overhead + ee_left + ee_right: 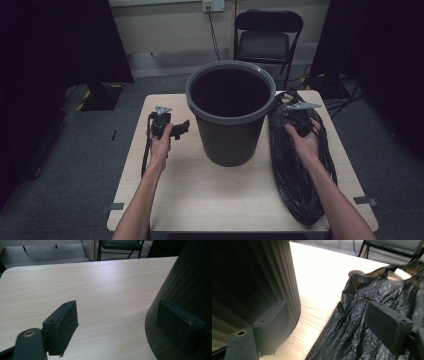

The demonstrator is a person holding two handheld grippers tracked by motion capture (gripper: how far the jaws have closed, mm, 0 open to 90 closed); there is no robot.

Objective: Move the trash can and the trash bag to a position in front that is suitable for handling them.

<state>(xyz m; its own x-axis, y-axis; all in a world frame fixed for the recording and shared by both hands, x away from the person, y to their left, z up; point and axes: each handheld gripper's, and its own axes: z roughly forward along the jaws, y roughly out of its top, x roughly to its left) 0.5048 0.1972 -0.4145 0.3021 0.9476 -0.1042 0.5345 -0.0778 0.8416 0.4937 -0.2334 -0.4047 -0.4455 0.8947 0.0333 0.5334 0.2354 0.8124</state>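
A dark grey ribbed bin point(230, 112) stands upright in the middle of the light wooden table point(200, 195), its mouth empty and dark. To its right lies a crumpled black plastic bag point(297, 165), stretched toward the table's front. My left gripper point(182, 127) hovers left of the bin, jaws open, nothing between them; in the left gripper view the bin wall point(185, 285) rises behind the right jaw. My right gripper point(299, 120) is over the bag's far end, jaws open. In the right gripper view the bag point(367, 322) lies under the jaws, untouched, with the bin point(262, 277) at left.
A black folding chair point(267, 35) stands behind the table. Cables run on the grey floor at the back right point(332, 85). Dark curtains hang at both sides. Bare tabletop point(87, 285) spreads left of and in front of the bin.
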